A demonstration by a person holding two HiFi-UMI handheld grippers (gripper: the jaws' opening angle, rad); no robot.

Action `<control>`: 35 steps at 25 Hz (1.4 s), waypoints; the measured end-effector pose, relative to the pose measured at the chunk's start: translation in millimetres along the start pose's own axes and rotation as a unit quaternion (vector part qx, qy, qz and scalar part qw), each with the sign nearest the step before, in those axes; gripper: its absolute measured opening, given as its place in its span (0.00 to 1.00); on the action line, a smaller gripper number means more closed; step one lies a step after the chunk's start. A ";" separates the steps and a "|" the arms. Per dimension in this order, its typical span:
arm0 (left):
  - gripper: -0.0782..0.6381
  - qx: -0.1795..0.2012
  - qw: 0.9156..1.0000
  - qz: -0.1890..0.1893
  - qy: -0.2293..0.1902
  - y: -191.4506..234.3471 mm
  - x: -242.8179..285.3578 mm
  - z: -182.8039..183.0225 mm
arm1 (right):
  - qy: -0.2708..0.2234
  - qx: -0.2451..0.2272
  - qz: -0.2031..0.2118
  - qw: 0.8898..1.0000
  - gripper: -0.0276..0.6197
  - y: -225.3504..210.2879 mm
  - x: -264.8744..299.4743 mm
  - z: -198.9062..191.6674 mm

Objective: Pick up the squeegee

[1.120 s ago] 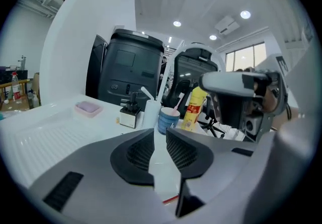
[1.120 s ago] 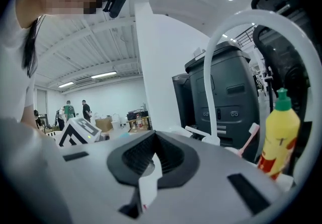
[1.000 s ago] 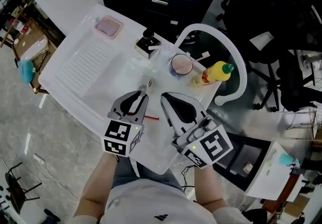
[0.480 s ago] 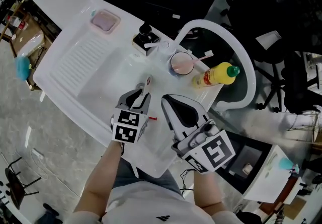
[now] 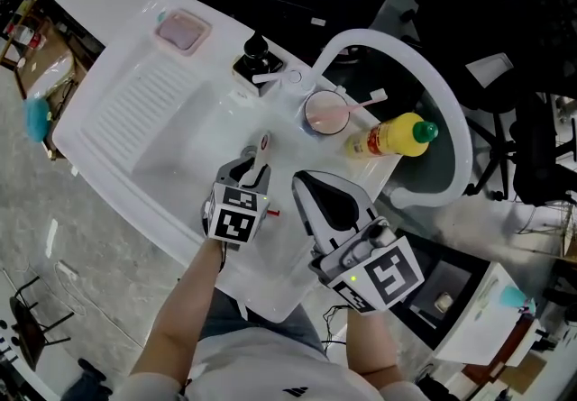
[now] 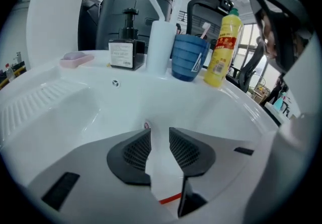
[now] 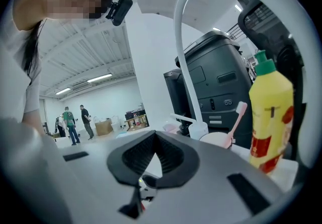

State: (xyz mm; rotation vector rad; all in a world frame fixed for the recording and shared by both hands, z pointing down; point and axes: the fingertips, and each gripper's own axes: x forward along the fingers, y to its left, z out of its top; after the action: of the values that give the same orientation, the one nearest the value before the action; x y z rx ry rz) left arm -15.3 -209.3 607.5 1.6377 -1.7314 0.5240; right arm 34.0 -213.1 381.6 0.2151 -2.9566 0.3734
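Observation:
The squeegee [image 5: 265,145] is white with a red strip and lies in the white sink basin [image 5: 171,151]. My left gripper [image 5: 255,160] points steeply down over it. In the left gripper view its jaws are opening, and the squeegee's white handle [image 6: 160,165] runs between the two ribbed pads [image 6: 132,151] without being visibly pinched. My left gripper [image 6: 157,135] sits low in the basin. My right gripper [image 5: 302,177] hovers to the right, nearly level. Its pads meet at the tips with nothing between them, as the right gripper view shows of my right gripper [image 7: 156,138].
On the sink's back ledge stand a cup with a toothbrush [image 5: 325,113], a yellow bottle [image 5: 397,134], a black-topped soap dispenser [image 5: 255,57] and a pink soap dish [image 5: 183,31]. A tall white faucet arch [image 5: 431,84] curves over the right side. A ribbed drainboard [image 5: 122,115] lies left.
My left gripper has sunk into the basin onto the squeegee, tilting further down, and its jaws have widened. The right gripper has barely shifted.

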 end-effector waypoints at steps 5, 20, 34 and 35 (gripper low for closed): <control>0.28 0.004 0.999 0.005 0.035 3.6 17.7 -15.9 | 0.005 0.002 -0.005 1.000 0.06 -4.7 -3.7 -6.1; 0.31 0.015 0.995 0.020 0.093 11.5 54.0 -45.6 | 0.014 0.006 -0.011 1.000 0.06 -12.4 -14.3 -19.3; 0.36 -0.002 0.992 0.027 0.127 15.5 73.3 -70.4 | 0.023 0.006 -0.013 1.000 0.06 -19.3 -20.4 -26.5; 0.36 -0.010 0.992 0.027 0.126 16.0 73.5 -70.5 | 0.023 0.006 -0.013 1.000 0.06 -19.8 -20.6 -26.8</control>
State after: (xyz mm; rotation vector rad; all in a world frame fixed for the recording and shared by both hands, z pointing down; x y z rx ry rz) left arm -14.3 -209.4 710.6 1.4464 -1.5911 0.7059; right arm 61.0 -222.7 408.3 0.2436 -2.9042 0.3887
